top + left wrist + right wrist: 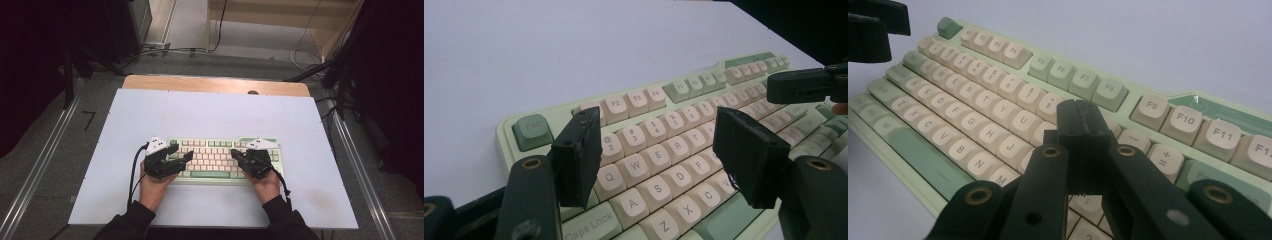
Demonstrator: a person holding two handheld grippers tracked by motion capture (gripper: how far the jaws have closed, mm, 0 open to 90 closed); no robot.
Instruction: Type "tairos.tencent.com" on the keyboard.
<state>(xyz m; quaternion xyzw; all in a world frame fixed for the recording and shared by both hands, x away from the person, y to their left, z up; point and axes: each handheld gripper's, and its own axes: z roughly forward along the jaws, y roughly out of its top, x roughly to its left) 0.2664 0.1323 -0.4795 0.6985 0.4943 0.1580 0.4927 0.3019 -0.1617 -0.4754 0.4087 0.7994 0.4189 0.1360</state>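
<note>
A pale green keyboard [215, 160] with cream keys lies on the white tabletop [210, 115], near its front edge. My left gripper [182, 151] hovers over the keyboard's left half, open, with nothing between its pads. In the left gripper view its jaws [656, 125] stand apart above the letter keys [664, 150]. My right gripper [234, 153] is over the right half of the keyboard, shut on nothing. In the right gripper view its pads [1080, 107] meet above the key rows [973, 110]. Each gripper also shows in the other's view, the right one [804, 85] and the left one [873, 30].
The white top reaches well beyond the keyboard on all sides. A wooden strip [215, 84] runs along its far edge. Metal rails [45, 155] flank the table on the floor, with cables [165, 50] and dark stands behind.
</note>
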